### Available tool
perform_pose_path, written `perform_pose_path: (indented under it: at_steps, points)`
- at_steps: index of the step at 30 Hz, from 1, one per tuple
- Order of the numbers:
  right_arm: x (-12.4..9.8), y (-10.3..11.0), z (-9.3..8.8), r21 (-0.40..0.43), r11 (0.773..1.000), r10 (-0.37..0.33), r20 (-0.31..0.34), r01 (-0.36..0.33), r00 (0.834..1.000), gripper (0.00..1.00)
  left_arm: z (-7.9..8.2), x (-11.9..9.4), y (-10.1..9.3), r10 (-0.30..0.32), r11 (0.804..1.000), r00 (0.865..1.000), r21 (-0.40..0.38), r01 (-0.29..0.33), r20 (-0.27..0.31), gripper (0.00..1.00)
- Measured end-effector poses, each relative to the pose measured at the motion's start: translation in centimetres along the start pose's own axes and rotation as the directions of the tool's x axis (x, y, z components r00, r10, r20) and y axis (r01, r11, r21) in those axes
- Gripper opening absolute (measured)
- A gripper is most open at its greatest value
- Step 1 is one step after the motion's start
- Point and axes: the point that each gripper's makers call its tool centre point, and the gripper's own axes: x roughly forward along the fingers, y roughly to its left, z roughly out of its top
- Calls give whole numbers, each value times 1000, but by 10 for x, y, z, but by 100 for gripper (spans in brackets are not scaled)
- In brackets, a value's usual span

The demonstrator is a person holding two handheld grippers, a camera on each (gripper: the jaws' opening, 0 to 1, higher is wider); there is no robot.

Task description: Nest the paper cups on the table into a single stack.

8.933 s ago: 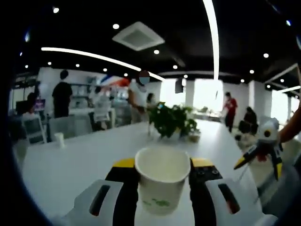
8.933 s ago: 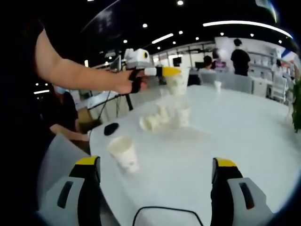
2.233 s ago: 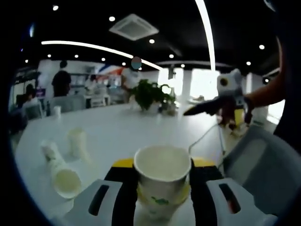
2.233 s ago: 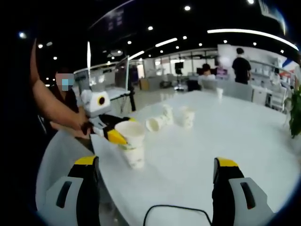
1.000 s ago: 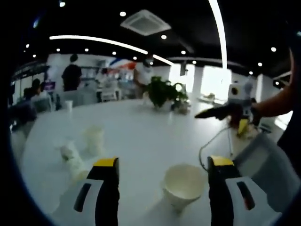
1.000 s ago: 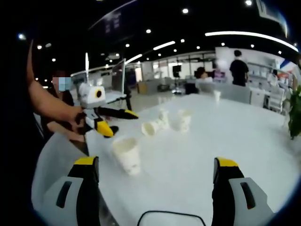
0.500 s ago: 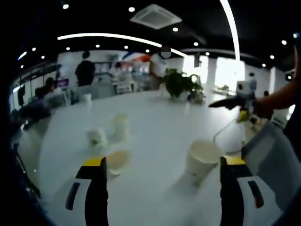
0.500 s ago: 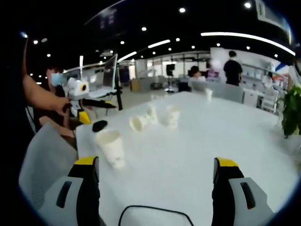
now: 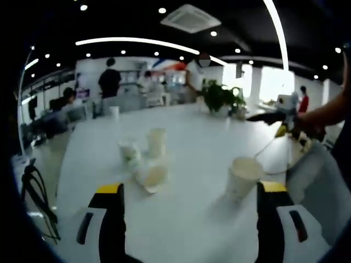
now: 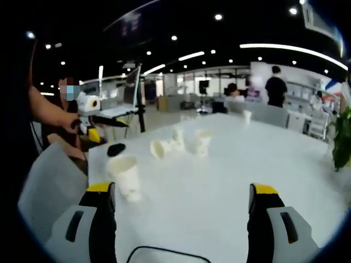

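In the left gripper view, the left gripper is hanging released with its jaws wide over bare white table, holding nothing. A stacked paper cup is standing upright at lower right, near the table edge; three loose cups are clustering at centre-left, one lying tipped. In the right gripper view, the right gripper is gaping empty too.

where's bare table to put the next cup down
Bare table lies right of the cup cluster toward the plant, and between the standing cup and the right claw. It is crowded round the cluster and the tipped cup.
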Motion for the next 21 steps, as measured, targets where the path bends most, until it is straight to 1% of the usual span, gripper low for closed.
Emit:
perform_pose_path:
  at_steps: [4, 6, 11, 16, 21]
  points:
    - [5, -2, 1, -12, 1000, 7, 2, -7, 1000, 100, -5, -3, 4, 9, 1000, 1000, 3, -8, -18, 99]
    - [8, -3, 2, -28, 1000, 9, 7, -9, 1000, 100, -5, -4, 5, 9, 1000, 1000, 4, -9, -17, 99]
    - [14, -6, 5, -26, 1000, 13, 10, -13, 1000, 100, -4, -5, 8, 12, 1000, 1000, 7, -12, -13, 99]
    - [31, -14, 6, -12, 1000, 14, 28, -14, 1000, 100, 0, -3, 9, 14, 1000, 1000, 12, -13, -11, 99]
    - [49, -18, 10, 4, 1000, 19, 46, -19, 999, 100, 1, -3, 11, 17, 1000, 1000, 7, -17, -10, 99]
